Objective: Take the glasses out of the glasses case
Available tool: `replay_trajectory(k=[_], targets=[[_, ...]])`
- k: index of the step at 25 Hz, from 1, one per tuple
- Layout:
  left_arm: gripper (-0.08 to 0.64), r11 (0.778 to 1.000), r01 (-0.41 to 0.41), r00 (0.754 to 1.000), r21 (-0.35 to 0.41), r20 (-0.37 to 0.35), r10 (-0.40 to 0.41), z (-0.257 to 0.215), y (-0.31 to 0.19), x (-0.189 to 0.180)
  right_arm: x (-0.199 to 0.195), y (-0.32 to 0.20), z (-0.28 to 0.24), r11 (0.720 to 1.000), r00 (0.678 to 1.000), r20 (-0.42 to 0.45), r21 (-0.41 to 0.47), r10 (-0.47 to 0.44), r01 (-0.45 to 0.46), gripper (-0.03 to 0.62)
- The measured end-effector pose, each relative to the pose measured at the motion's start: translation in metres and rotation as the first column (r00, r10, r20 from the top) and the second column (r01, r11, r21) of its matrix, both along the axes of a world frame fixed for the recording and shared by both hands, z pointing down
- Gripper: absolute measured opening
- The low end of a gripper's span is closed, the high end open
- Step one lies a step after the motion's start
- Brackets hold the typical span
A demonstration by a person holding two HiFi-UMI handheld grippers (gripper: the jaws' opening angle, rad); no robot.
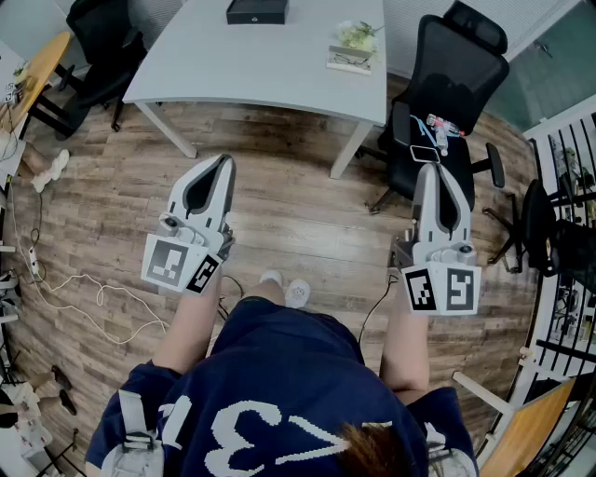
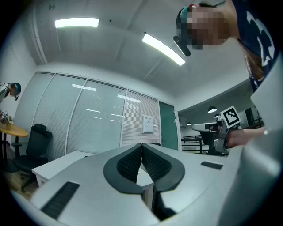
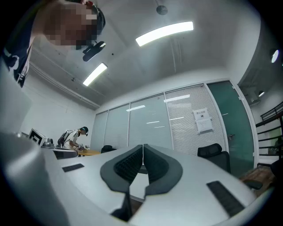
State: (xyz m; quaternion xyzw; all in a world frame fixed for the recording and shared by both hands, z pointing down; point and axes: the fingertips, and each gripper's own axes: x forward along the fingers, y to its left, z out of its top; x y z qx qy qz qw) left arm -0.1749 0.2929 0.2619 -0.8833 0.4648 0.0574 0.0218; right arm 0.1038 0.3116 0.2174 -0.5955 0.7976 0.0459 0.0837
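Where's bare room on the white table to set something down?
White table: bare across its left and middle, from the black rectangular case at the far edge to the near edge. Taken: the right corner, where a flat object topped with pale flowers lies. The black office chair seat holds clutter.

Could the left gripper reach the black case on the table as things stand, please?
Probably not: the left gripper hangs over floor, short of the table; the black case lies far across it.

Wood-plank floor [image 1: 279,214], white table [image 1: 261,61], black office chair [image 1: 447,102], glass partition wall [image 2: 88,119]
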Motion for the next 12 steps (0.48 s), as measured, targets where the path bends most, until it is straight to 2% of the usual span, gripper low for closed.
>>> replay_trajectory(k=[9,12], targets=[[0.017,0.999,-0.034,0.999,0.002,0.014,0.034,-0.001,0.004,0.023,0.008,0.011,0.000,1.000,1.000,-0.012,-0.008,-0.003,0.003,0.028],[0.017,0.999,-0.037,0.999,-0.001,0.017,0.037,0.000,0.004,0.028,0.012,0.014,-0.005,1.000,1.000,0.018,0.016,-0.019,0.019,0.028]])
